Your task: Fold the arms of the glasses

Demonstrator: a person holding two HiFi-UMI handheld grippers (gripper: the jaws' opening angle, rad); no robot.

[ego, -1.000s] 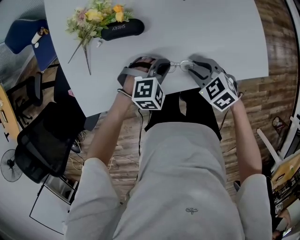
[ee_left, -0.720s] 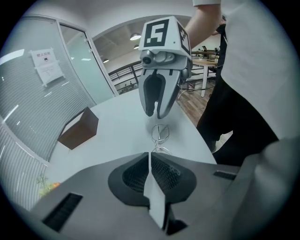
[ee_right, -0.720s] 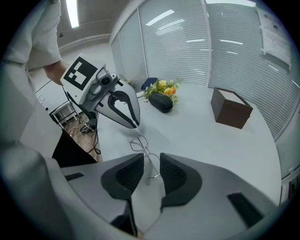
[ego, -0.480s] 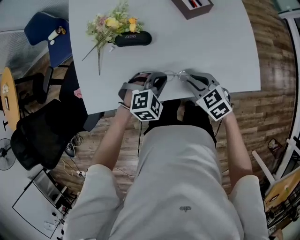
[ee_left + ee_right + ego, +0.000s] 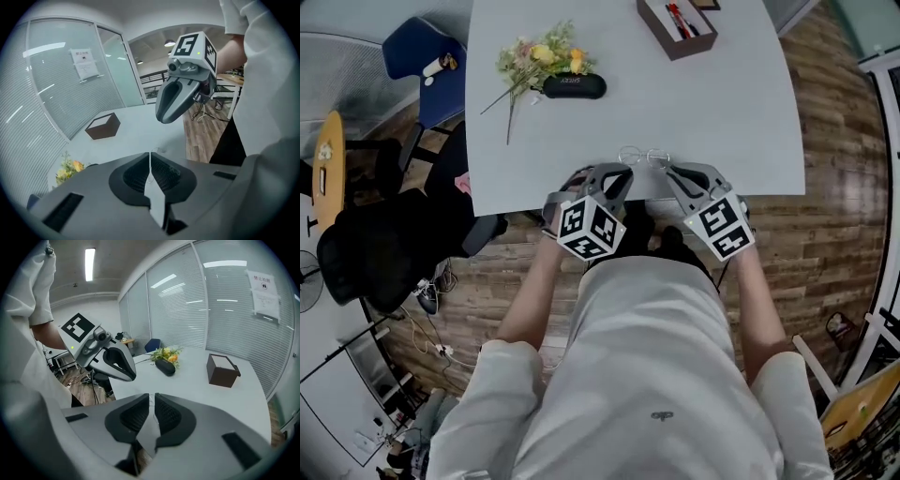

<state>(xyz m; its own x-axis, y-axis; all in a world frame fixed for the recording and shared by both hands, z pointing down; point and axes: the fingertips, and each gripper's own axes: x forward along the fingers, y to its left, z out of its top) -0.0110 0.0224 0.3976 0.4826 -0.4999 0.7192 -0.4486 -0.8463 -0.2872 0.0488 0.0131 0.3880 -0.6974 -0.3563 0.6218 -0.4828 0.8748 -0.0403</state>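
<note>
**Glasses lie on the table, both grippers off them**

The head view alone shows the thin, clear-lensed wire-framed glasses (image 5: 644,156). They lie on the white table (image 5: 731,112) close to its near edge. Whether their arms are folded is too small to tell. The left gripper (image 5: 611,176) and the right gripper (image 5: 680,174) hang over that near edge, both apart from the glasses.

The gripper views settle the jaws. In the left gripper view, the left gripper (image 5: 150,154) has its ribbed pads closed together with nothing caught between them. In the right gripper view, the right gripper (image 5: 152,397) has just been closing. Its pads are nearly together, a slim gap remains, and nothing is between them.

Toward the table's far edge the head view shows a bunch of yellow and pink flowers (image 5: 540,60). A black oval glasses case (image 5: 573,86) lies against the flowers. There is also an open dark-brown box (image 5: 670,47) with red pens (image 5: 678,19) inside. The gripper views show the box closed-sided, its contents hidden.

The case carries white lettering, too small to read. Only the gripper views take in the glass wall beyond the table, where a paper notice (image 5: 265,289) hangs, its print illegible. Each cube bears black-and-white square markers.
</note>
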